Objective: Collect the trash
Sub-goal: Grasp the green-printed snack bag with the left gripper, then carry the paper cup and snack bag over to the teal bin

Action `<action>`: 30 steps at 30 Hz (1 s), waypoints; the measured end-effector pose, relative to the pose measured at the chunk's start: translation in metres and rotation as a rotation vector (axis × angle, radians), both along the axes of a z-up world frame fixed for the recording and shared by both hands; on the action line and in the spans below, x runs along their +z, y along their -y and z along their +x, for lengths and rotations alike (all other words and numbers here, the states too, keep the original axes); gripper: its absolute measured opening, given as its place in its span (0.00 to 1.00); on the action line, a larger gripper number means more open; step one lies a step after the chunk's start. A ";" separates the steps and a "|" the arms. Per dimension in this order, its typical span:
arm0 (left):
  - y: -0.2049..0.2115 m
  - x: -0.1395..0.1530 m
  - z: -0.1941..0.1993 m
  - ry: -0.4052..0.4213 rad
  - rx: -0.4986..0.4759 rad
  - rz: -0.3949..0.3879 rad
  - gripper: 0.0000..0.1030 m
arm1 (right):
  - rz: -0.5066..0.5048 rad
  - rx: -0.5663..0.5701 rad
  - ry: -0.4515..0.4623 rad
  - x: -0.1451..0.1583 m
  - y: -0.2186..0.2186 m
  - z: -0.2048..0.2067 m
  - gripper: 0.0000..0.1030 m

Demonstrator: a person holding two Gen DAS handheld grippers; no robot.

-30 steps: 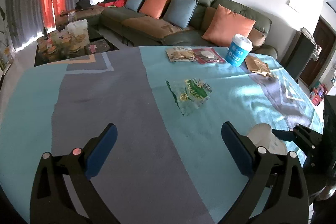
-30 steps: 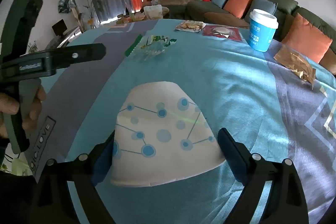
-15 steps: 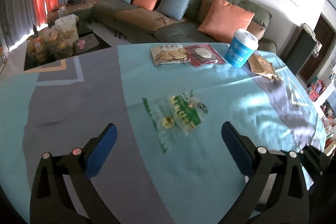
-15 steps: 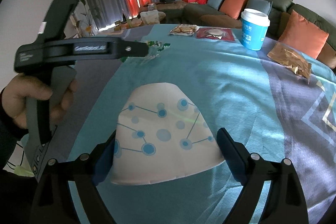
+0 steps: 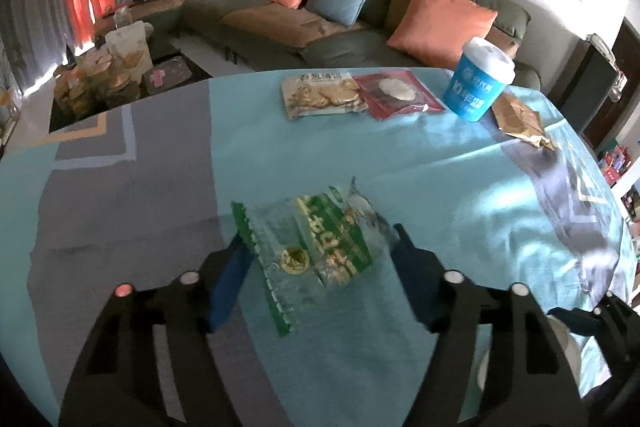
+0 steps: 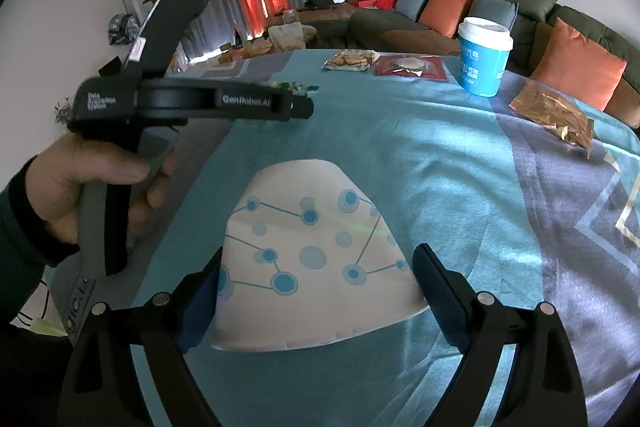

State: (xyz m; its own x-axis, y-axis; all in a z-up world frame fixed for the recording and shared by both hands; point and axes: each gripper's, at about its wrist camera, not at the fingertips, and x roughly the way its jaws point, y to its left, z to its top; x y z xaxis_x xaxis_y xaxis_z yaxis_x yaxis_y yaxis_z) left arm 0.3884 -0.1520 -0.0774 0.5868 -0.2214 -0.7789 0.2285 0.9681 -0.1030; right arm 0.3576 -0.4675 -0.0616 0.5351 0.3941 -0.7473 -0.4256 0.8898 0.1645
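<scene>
A clear snack wrapper [image 5: 312, 239] with green print lies flat on the teal tablecloth [image 5: 400, 163]. My left gripper [image 5: 318, 239] straddles it, a finger on each side, and its jaws are closing; the wrapper still looks flat and unsqueezed. My right gripper [image 6: 320, 253] is shut on a white paper cup [image 6: 312, 259] with blue dots, which fills the space between its pads. In the right wrist view a hand [image 6: 80, 187] grips the left gripper's handle, out to the left over the table.
At the table's far side lie a cracker packet [image 5: 320, 95], a red packet [image 5: 396, 93], a blue cup with a white lid [image 5: 480, 83] and a crumpled gold wrapper [image 5: 520, 123]. A green sofa [image 5: 320, 7] with cushions stands beyond.
My left gripper has moved forward and down over the table to the green wrapper, and its jaws have narrowed around it. The right gripper has stayed put with the cup.
</scene>
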 end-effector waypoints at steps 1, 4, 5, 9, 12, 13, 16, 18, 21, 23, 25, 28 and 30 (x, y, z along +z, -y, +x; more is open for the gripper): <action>0.001 0.000 -0.001 0.004 -0.005 -0.001 0.57 | 0.004 -0.001 0.001 0.001 0.001 0.000 0.85; -0.001 -0.001 -0.003 0.013 -0.006 -0.010 0.45 | 0.006 -0.001 0.001 0.002 0.001 0.001 0.84; -0.002 0.000 -0.004 0.014 -0.008 -0.023 0.42 | 0.008 0.000 0.001 0.002 0.000 0.001 0.84; -0.007 0.002 -0.010 0.037 -0.011 -0.053 0.29 | 0.011 -0.003 0.004 0.003 0.000 0.001 0.84; -0.012 0.008 -0.015 0.063 -0.013 -0.074 0.19 | 0.014 -0.006 0.009 0.004 0.000 0.001 0.84; -0.012 0.010 -0.016 0.066 -0.012 -0.077 0.18 | 0.014 -0.007 0.010 0.005 0.000 0.001 0.84; -0.016 0.015 -0.021 0.077 -0.013 -0.088 0.18 | 0.016 -0.010 0.017 0.008 -0.001 0.001 0.84; -0.021 0.019 -0.025 0.085 -0.012 -0.102 0.18 | 0.018 -0.013 0.020 0.009 -0.001 0.001 0.84; -0.027 0.031 -0.037 0.116 -0.014 -0.116 0.18 | 0.022 -0.011 0.027 0.012 -0.002 0.000 0.84; -0.032 0.039 -0.047 0.138 -0.011 -0.123 0.18 | 0.026 -0.011 0.034 0.015 -0.002 -0.001 0.84; -0.036 0.048 -0.059 0.161 -0.011 -0.128 0.18 | 0.029 -0.009 0.045 0.018 -0.003 -0.004 0.84; -0.051 0.061 -0.080 0.191 0.001 -0.143 0.18 | 0.032 -0.002 0.061 0.026 -0.005 -0.006 0.84; -0.064 0.071 -0.094 0.214 0.021 -0.157 0.18 | 0.032 0.008 0.076 0.032 -0.009 -0.008 0.84</action>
